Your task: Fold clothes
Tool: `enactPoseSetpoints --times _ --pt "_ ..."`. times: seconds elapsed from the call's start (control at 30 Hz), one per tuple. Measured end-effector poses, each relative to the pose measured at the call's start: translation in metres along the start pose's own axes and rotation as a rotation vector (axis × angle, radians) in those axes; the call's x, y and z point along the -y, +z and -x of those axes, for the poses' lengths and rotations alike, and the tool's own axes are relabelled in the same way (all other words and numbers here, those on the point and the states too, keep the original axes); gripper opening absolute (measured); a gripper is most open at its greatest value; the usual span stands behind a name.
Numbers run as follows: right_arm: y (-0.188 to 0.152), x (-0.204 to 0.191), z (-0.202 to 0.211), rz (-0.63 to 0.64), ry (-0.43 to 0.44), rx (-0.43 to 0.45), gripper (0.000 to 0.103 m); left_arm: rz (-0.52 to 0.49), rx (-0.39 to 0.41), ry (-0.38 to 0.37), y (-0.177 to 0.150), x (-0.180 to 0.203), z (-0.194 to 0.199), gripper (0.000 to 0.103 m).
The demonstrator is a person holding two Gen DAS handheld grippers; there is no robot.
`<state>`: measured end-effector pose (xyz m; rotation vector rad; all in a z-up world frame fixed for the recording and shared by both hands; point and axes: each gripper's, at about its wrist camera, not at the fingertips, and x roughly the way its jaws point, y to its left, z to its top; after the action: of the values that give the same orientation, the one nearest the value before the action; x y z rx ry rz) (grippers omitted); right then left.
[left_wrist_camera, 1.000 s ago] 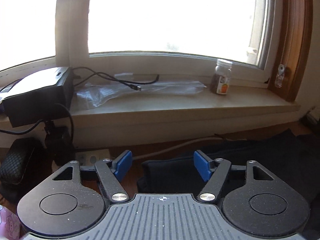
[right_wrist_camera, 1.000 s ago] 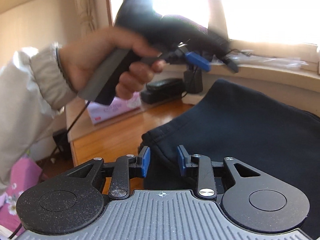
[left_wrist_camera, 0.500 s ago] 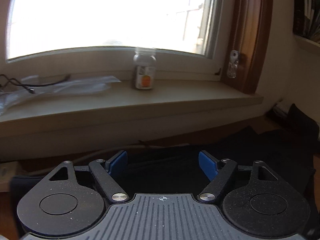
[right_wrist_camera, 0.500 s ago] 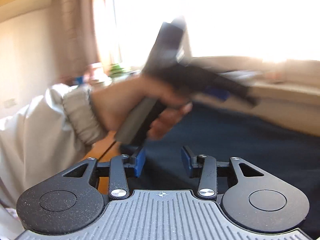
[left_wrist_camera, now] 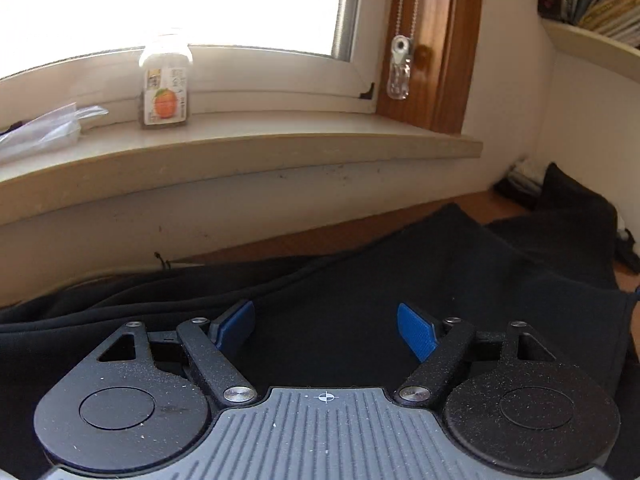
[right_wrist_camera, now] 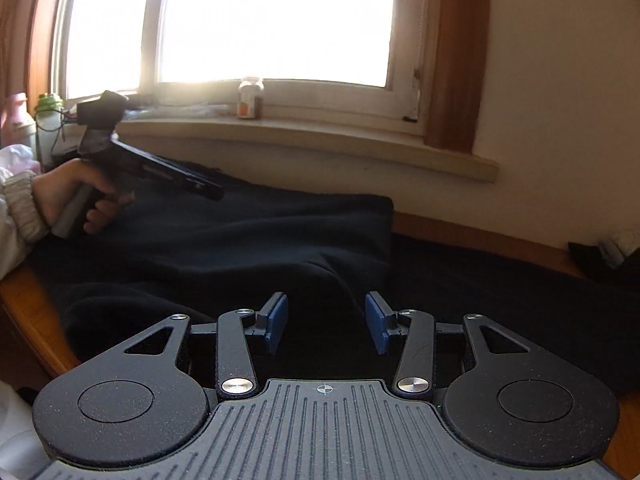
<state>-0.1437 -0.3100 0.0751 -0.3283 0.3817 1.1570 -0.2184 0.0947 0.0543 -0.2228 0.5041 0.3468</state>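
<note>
1. Left gripper (left_wrist_camera: 326, 330), lower centre of the left wrist view: blue pads wide apart, nothing clamped.
2. Right gripper (right_wrist_camera: 326, 322), lower centre of the right wrist view: pads apart, nothing between them.
3. Dark garment (right_wrist_camera: 248, 236): spread across mid-frame on the wooden table (right_wrist_camera: 480, 236), below the windowsill (left_wrist_camera: 248, 152).
4. Jar (left_wrist_camera: 165, 90): upright on the sill, upper left.

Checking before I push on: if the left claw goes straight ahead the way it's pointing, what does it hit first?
Most likely the dark garment spread below it; the open left claw tilts down toward that cloth. Depth is unclear.
</note>
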Motion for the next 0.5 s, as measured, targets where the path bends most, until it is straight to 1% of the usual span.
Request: enactPoseSetpoints --times 0.07,0.13,0.23,0.27,0.3,0.33,0.4,0.43,0.5 --pt "-0.004 0.006 -0.004 -0.011 -0.003 -0.004 0.045 0.000 -0.004 0.002 0.000 0.000 0.000 0.082" --pt "-0.002 0.001 -0.020 -0.005 -0.002 -0.004 0.045 -0.009 -0.009 0.009 0.000 0.001 0.001 0.082" --pt "0.001 0.000 -0.038 0.016 -0.057 -0.019 0.043 -0.017 -0.009 0.016 0.001 0.003 0.001 0.082" --pt "0.001 0.001 -0.041 0.021 -0.070 -0.027 0.019 -0.018 -0.009 0.017 0.001 0.003 0.001 0.082" --pt "0.002 0.003 -0.039 0.027 -0.087 -0.040 0.011 -0.019 -0.011 0.020 0.001 0.003 0.001 0.082" --pt "0.003 0.006 -0.031 0.035 -0.098 -0.044 0.011 -0.018 -0.013 0.021 0.001 0.003 0.000 0.082" --pt "0.005 0.010 -0.008 0.039 -0.094 -0.031 0.011 -0.019 -0.016 0.020 0.001 0.002 0.000 0.082" --pt "0.001 0.011 -0.002 0.044 -0.088 -0.040 0.012 -0.022 -0.018 0.017 0.001 0.003 0.000 0.082" --pt "-0.011 0.008 -0.002 0.080 -0.079 -0.090 0.012 -0.029 -0.021 0.014 0.001 0.004 -0.001 0.082"
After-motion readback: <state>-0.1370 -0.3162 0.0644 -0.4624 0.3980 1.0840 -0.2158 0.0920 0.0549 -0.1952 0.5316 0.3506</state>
